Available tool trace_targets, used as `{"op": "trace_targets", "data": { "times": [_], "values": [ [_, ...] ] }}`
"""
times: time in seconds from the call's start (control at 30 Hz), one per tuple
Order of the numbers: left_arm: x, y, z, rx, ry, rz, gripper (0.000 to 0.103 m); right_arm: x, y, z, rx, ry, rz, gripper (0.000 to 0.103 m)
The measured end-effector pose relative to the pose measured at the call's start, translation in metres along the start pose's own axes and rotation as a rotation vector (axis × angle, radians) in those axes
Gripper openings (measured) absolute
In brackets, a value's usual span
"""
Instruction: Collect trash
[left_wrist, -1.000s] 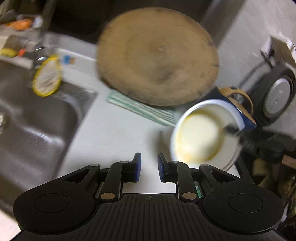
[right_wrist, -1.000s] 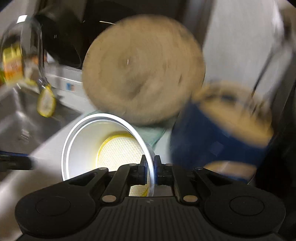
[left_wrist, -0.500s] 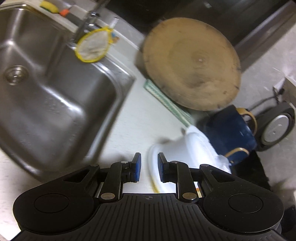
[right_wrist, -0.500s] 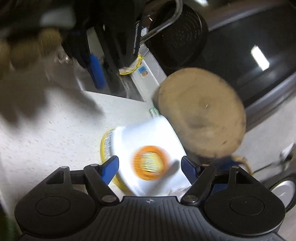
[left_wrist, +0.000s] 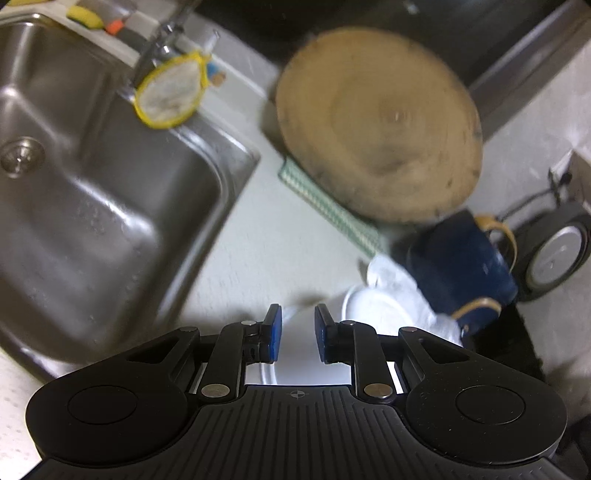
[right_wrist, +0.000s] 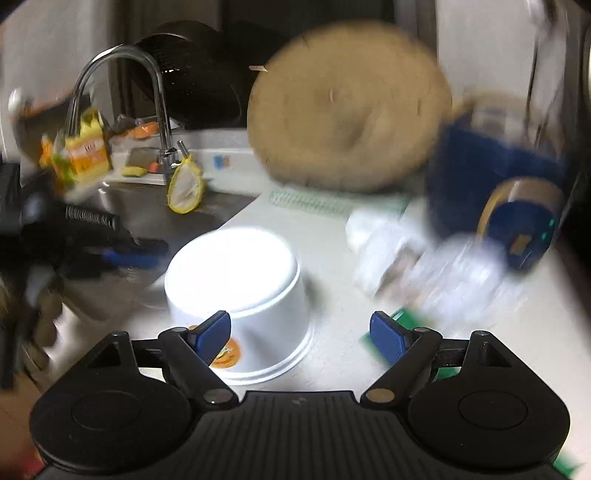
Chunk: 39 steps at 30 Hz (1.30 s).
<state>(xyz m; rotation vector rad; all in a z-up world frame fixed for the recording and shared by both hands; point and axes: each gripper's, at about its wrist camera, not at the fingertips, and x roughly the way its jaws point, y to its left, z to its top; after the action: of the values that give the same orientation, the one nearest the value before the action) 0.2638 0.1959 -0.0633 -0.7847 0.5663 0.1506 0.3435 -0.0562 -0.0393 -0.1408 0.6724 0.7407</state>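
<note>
A home kitchen, seen at counter level. A stainless steel sink (left_wrist: 92, 206) with a round drain (left_wrist: 22, 161) is set into a pale speckled countertop (left_wrist: 266, 251). A curved chrome faucet (right_wrist: 155, 96) arches over it, with a yellow-rimmed mesh strainer (left_wrist: 171, 90) hanging at its base and a yellow sponge (left_wrist: 86, 17) on the ledge behind. A large round wooden cutting board (left_wrist: 376, 125) leans against the back, resting on a green striped dish mat (left_wrist: 328, 210). Beside it stands a navy blue pot with tan handles (left_wrist: 461, 266). An upturned white paper bowl (right_wrist: 240, 295) and crumpled white paper (right_wrist: 384, 251) lie on the counter. A dark dish basket (right_wrist: 192, 74) sits behind the faucet.
</note>
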Motion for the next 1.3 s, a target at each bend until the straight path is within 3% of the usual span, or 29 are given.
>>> {"op": "trace_targets", "data": {
  "times": [0.1,0.23,0.33,0.37,0.4,0.43,0.5,0.57,0.67,0.77,0.8,0.9,0.97,1.07,1.2,1.3],
  "values": [
    [0.017,-0.002,-0.003,-0.006,0.028,-0.018,0.022,0.023,-0.006,-0.008,0.036,0.054,0.128,0.083],
    [0.038,-0.007,0.005,0.015,0.054,-0.021,0.018,0.056,0.001,0.000,-0.040,0.069,0.127,0.095],
    [0.046,-0.013,0.014,0.015,0.089,-0.027,0.013,0.058,0.007,0.003,-0.085,0.040,0.110,0.096],
    [0.046,-0.017,0.016,0.008,0.106,-0.072,0.013,0.054,0.005,0.008,-0.081,0.037,0.137,0.094],
    [0.045,-0.026,0.018,0.009,0.119,-0.130,0.013,0.049,0.003,0.016,-0.073,0.035,0.219,0.092],
    [0.043,-0.038,0.019,0.034,0.118,-0.151,0.013,0.040,0.002,0.024,-0.070,0.029,0.291,0.092],
    [0.038,-0.060,0.021,0.101,0.106,-0.180,0.013,0.020,0.010,0.038,-0.114,-0.024,0.335,0.092],
    [0.033,-0.070,0.025,0.114,0.081,-0.182,0.014,0.002,0.020,0.050,-0.201,-0.095,0.301,0.092],
    [0.021,-0.065,0.033,0.115,-0.016,-0.068,0.014,0.000,0.017,0.061,-0.244,-0.104,0.208,0.092],
    [0.017,-0.045,0.036,0.053,-0.088,0.051,0.016,0.021,-0.016,0.073,-0.103,-0.026,0.075,0.092],
    [0.019,-0.039,0.037,0.049,-0.104,0.112,0.016,0.031,-0.028,0.076,-0.029,0.007,0.036,0.086],
    [0.035,-0.027,0.036,0.077,-0.080,0.203,0.017,0.059,-0.059,0.076,0.135,0.101,-0.095,0.034],
    [0.047,-0.024,0.035,0.081,-0.052,0.195,0.017,0.077,-0.065,0.069,0.139,0.147,-0.172,0.030],
    [0.062,-0.026,0.039,0.107,-0.027,0.179,0.017,0.099,-0.068,0.059,0.127,0.164,-0.192,0.028],
    [0.086,-0.027,0.047,0.147,0.002,0.205,0.012,0.125,-0.062,0.059,0.112,0.140,-0.054,0.024],
    [0.085,-0.018,0.056,0.141,-0.017,0.204,0.009,0.130,-0.050,0.064,0.075,0.126,-0.020,0.016]
  ]
}}
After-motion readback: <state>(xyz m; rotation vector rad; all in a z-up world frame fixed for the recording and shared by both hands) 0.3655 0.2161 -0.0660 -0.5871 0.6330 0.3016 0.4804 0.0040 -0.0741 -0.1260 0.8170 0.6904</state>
